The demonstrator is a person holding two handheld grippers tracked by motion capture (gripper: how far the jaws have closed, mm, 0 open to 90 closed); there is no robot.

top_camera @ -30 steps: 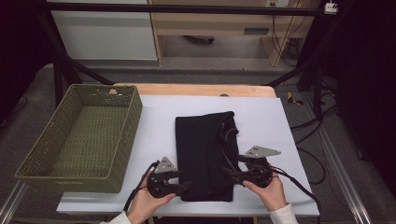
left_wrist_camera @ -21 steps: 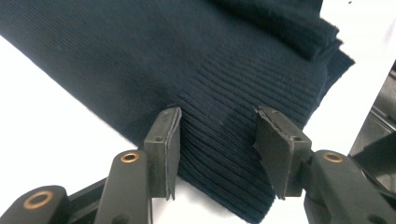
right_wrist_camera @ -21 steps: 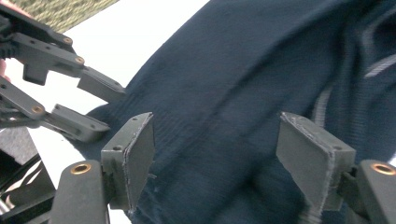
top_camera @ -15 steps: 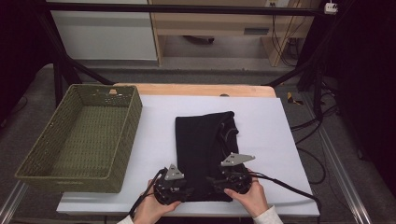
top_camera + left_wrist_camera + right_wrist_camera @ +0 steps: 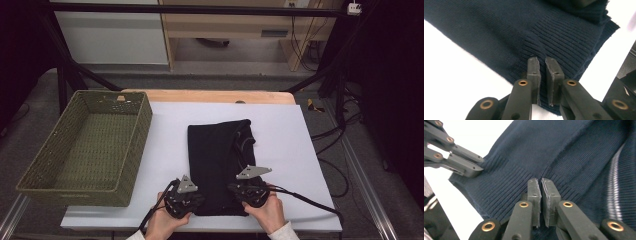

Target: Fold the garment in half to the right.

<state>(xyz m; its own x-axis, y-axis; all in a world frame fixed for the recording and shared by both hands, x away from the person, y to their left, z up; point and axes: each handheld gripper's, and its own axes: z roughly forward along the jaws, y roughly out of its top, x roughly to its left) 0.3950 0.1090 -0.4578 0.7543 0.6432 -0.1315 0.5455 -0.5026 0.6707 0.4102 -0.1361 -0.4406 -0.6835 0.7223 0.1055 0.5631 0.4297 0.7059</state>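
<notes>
Near edge, your side: both of your hands sit at the front of the table (image 5: 320, 150), one gripper at each near corner of the folded dark sweater (image 5: 217, 165). The left gripper (image 5: 542, 68) has just been closing; its jaws now stand almost together, pads pinched onto the ribbed hem (image 5: 564, 42) with a fold of knit between them. The right gripper (image 5: 541, 188) has likewise just been closing and is clamped on the same ribbed band, nearer the sweater's right edge. In the right gripper view the other gripper's jaws lie on the hem off to the upper left, so the two grips are side by side along one edge.

Key relation: the sweater's long axis runs straight away from you, from the hem at your grippers to the collar end at mid-table. All the cloth lies beyond the jaws, none behind them. Both hands are equally near; neither leads. Judgement: a lift-and-carry of the hem forward over the body would fold it in half along that axis; keep the two grippers level so the hem stays square.

Farther off, left: the green woven basket (image 5: 85, 145) stands on the table's left side, well apart from the sweater, nearer your left hand.
</notes>
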